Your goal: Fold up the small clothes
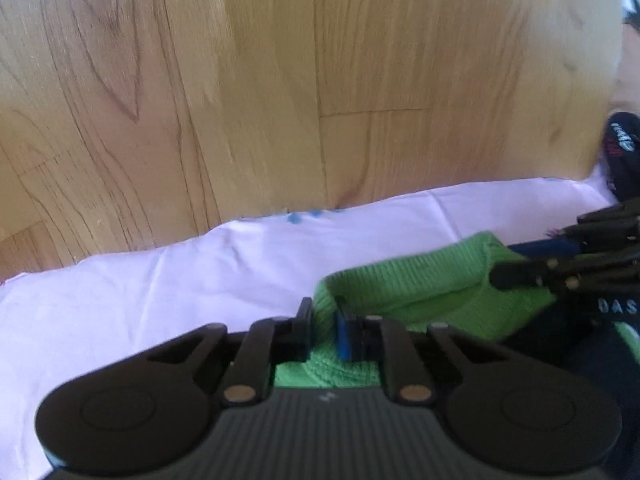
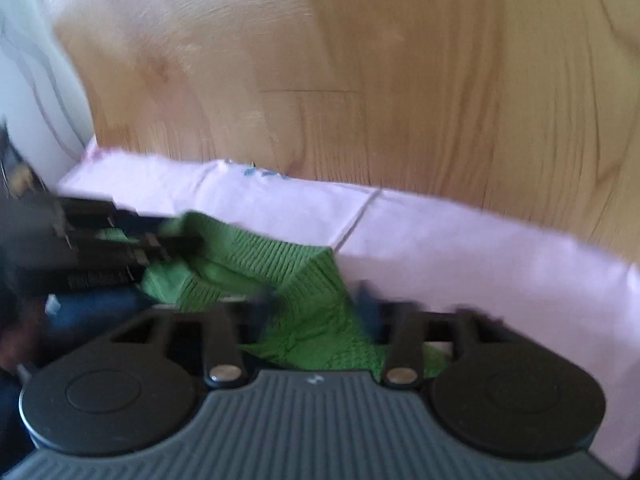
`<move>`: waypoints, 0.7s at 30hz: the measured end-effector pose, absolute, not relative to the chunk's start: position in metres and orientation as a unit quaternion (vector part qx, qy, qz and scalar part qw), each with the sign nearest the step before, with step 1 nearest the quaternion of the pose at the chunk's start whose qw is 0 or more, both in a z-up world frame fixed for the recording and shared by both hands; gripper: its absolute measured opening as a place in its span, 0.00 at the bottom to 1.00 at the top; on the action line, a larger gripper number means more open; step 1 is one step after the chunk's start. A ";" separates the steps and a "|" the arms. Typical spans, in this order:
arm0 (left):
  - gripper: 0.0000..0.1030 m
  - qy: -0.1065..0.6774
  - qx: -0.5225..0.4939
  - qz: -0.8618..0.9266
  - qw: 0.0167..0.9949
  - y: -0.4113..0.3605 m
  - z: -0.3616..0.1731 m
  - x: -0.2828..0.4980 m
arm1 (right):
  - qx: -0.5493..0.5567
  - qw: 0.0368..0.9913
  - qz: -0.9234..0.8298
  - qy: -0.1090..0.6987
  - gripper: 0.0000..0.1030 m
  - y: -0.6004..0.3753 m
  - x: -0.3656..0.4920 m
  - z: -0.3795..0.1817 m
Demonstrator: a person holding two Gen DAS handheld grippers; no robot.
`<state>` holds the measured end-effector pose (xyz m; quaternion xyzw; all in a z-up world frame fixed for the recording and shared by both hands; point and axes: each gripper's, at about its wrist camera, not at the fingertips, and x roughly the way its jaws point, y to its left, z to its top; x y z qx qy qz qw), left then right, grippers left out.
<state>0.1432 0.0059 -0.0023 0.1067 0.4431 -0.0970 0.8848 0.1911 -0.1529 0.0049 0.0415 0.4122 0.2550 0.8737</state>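
Observation:
A green knitted garment (image 1: 420, 288) lies bunched on a pale pink cloth (image 1: 160, 280). My left gripper (image 1: 324, 330) is shut on the garment's ribbed edge, which passes between its fingers. The right gripper shows at the right of the left wrist view (image 1: 516, 274), pinching the other end. In the right wrist view my right gripper (image 2: 316, 304) is shut on the green garment (image 2: 280, 256), and the left gripper (image 2: 176, 244) holds it at the left. The pink cloth (image 2: 460, 248) spreads beneath. The right wrist view is blurred.
The pink cloth lies on a wooden floor (image 1: 280, 80). Dark blue clothing (image 2: 92, 304) lies under the green garment. A dark item with print (image 1: 624, 148) sits at the right edge. White fabric (image 2: 36, 92) is at the far left.

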 end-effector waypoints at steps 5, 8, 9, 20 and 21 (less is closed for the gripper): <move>0.10 0.382 0.082 -0.122 0.912 0.016 0.059 0.091 | 0.031 0.900 0.257 0.350 0.15 -0.163 0.145 0.058; 0.10 0.330 0.081 -0.147 0.929 0.023 0.093 0.041 | 0.016 0.914 0.269 0.303 0.15 -0.171 0.098 0.095; 0.10 0.314 0.083 -0.157 0.933 0.027 0.102 0.022 | 0.007 0.918 0.273 0.288 0.15 -0.172 0.079 0.105; 0.10 0.302 0.059 -0.184 0.934 0.048 0.074 -0.159 | -0.086 0.925 0.304 0.212 0.15 -0.165 -0.120 0.093; 0.10 0.310 0.055 -0.180 0.932 0.048 0.067 -0.169 | -0.087 0.924 0.303 0.217 0.15 -0.164 -0.129 0.085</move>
